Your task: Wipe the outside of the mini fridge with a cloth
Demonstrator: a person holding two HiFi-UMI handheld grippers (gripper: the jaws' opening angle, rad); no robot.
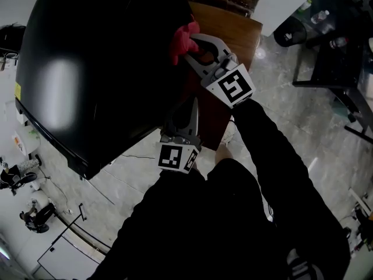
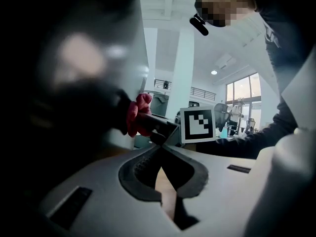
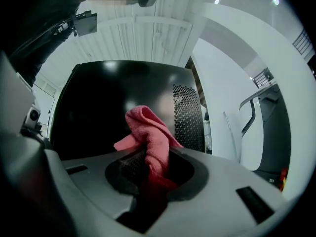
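While the black mini fridge (image 1: 87, 69) fills the upper left of the head view, a brown wooden table (image 1: 233, 34) shows just beside its right edge, with pale stone floor (image 1: 291, 98) beyond. Two black sleeves (image 1: 274, 150) reach up from the lower edge, each ending in a grey gripper. At the fridge's right edge the right gripper (image 1: 195, 46) has its jaws clamped on a pink cloth (image 1: 182, 39). Its own view shows the cloth (image 3: 148, 132) bunched upright between the jaws, in front of the fridge's glossy dark panel (image 3: 113, 102) and a perforated grille (image 3: 187, 117); whether cloth and panel touch cannot be told. The left gripper (image 1: 192, 108) points at the fridge's lower right side, jaws pressed together with nothing between them (image 2: 159, 149).
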